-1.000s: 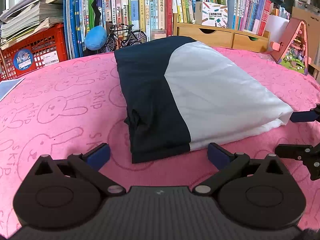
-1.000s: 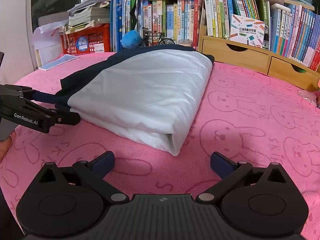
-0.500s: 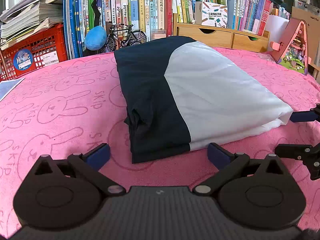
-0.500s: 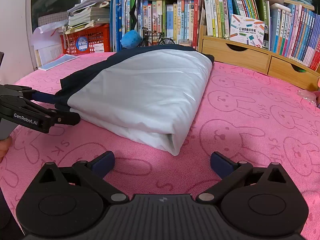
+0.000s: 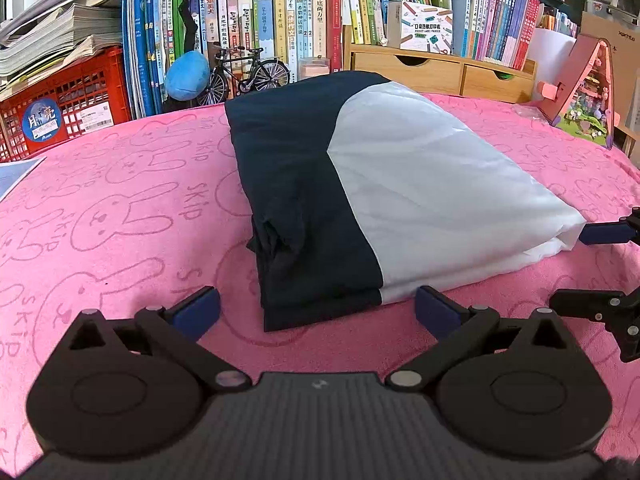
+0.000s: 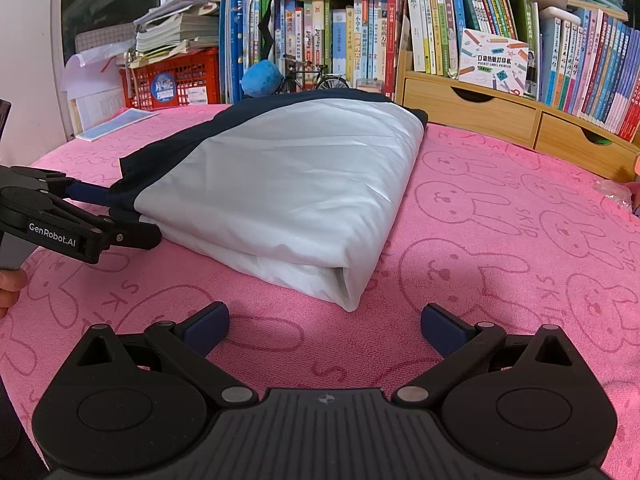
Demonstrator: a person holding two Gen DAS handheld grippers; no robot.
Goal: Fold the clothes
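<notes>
A folded garment [image 5: 360, 200], navy on one side and white on the other, lies in a thick bundle on the pink bunny-print cloth [image 5: 120, 220]. My left gripper [image 5: 316, 312] stands open just short of the bundle's near navy edge, nothing between its fingers. The right wrist view shows the same garment [image 6: 288, 184] with its white corner nearest. My right gripper [image 6: 325, 326] is open in front of that corner, not touching it. Each gripper appears in the other's view: the right gripper [image 5: 600, 268] at the white corner, the left gripper [image 6: 104, 216] beside the navy edge.
A shelf of upright books [image 5: 304, 20] runs along the back, with wooden drawers [image 5: 440, 72], a red crate [image 5: 60, 100] of papers, a blue plush ball [image 5: 188, 76] and a model bicycle [image 5: 248, 72]. A pink toy house [image 5: 584, 92] stands at the right. A hand [image 6: 10, 288] shows at the left edge.
</notes>
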